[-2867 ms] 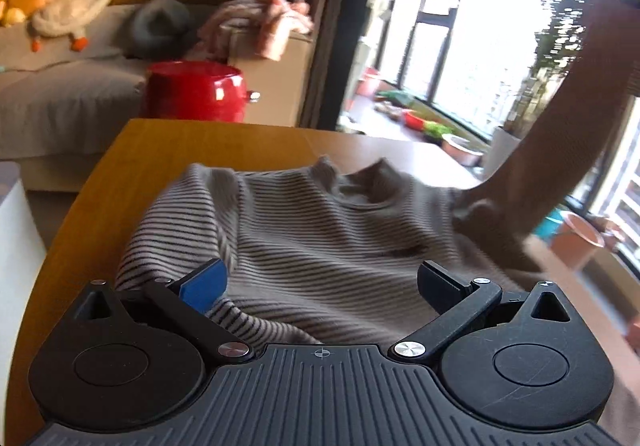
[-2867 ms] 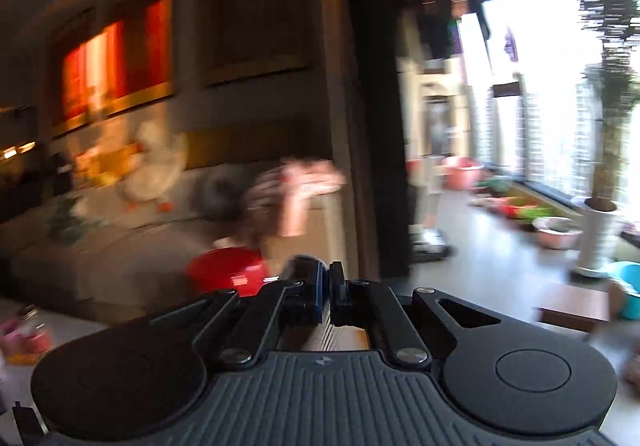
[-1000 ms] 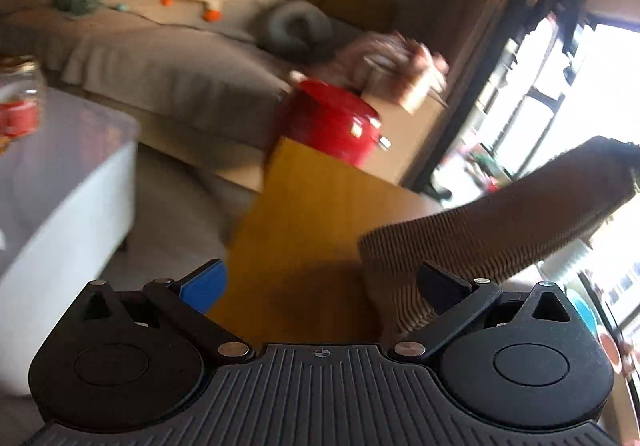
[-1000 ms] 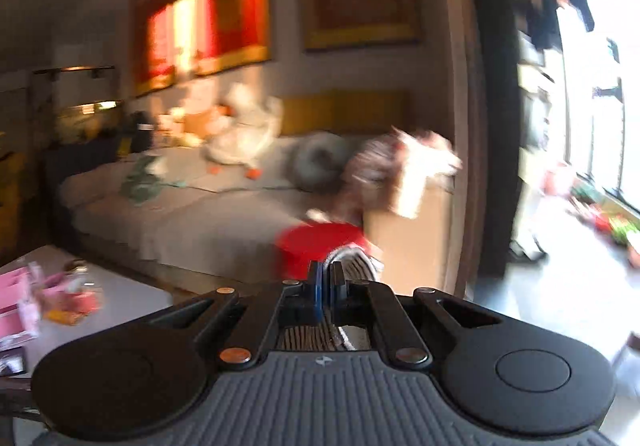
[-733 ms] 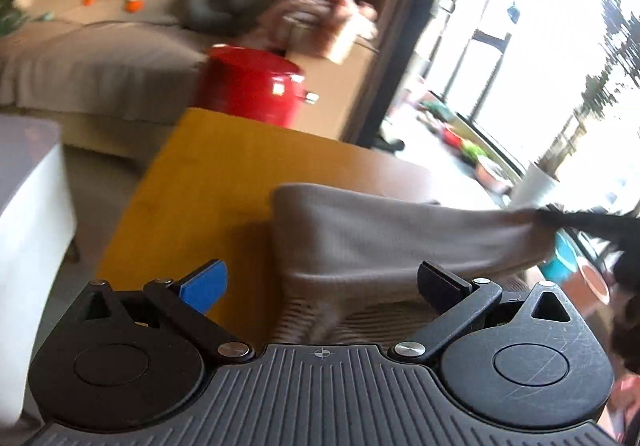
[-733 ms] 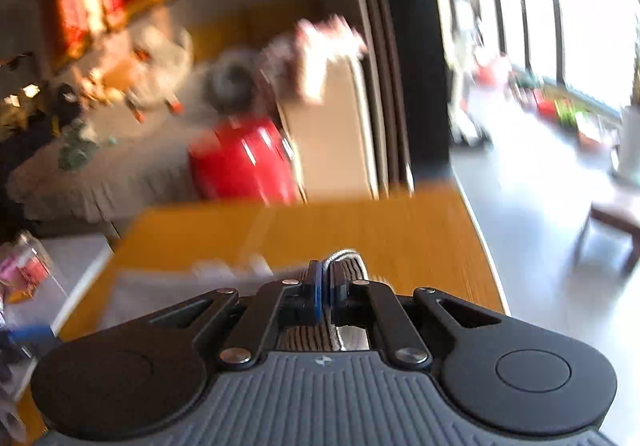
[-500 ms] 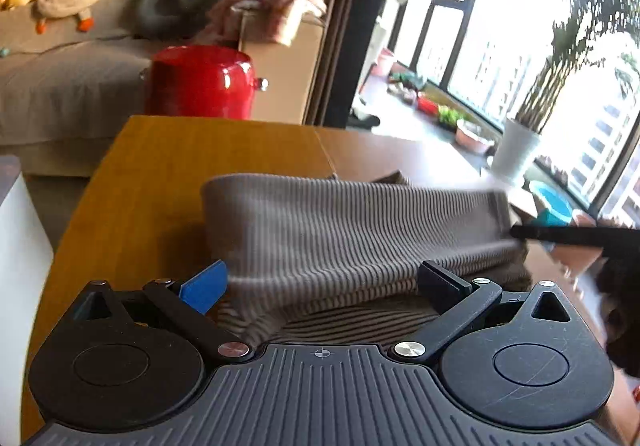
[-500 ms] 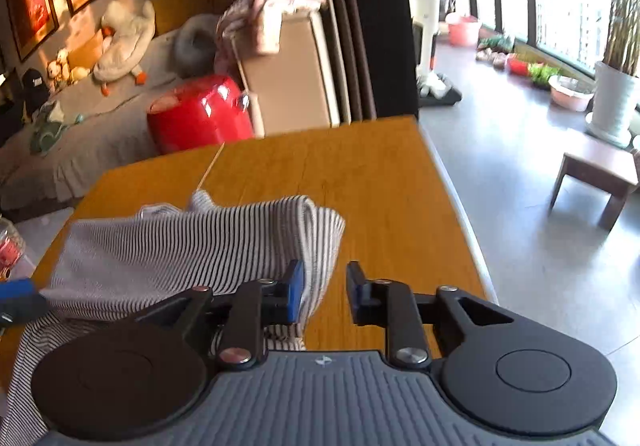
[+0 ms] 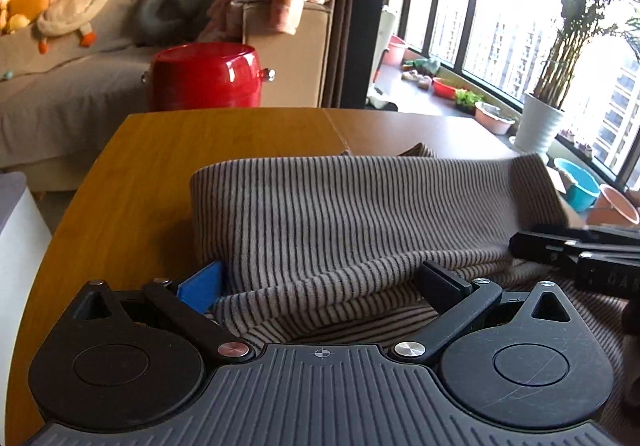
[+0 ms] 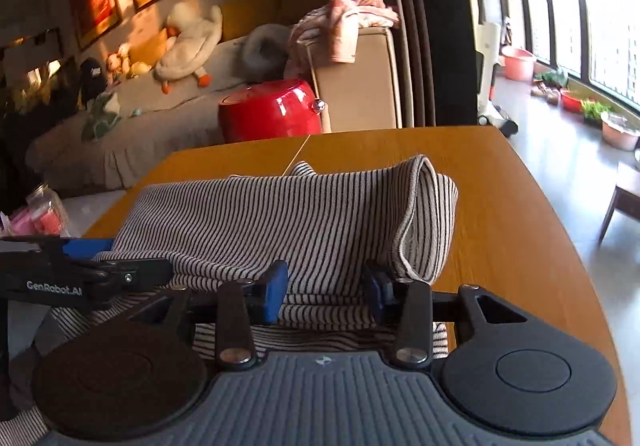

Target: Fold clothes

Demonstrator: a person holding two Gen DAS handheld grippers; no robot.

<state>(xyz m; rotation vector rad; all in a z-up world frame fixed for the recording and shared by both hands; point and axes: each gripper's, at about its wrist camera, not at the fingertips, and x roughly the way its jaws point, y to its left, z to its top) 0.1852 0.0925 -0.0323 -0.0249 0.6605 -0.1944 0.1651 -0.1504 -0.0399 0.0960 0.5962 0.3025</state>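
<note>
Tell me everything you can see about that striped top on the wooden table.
The striped top is a ribbed knit, beige with thin dark stripes. It lies on the wooden table, folded over on itself, the fold rounded and puffy, an open hem edge at its right end. Both grippers' fingers flank its near edge without pinching; the right gripper is opening.

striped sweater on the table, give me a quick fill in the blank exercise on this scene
1. The striped sweater lies on a ____ table.
2. Behind the table stands a shiny ____ pot.
3. The stuffed toy on the sofa is a white ____.
4. The right gripper jaws are opening, with ____ between them.

Missing words: wooden; red; duck; sweater
</note>
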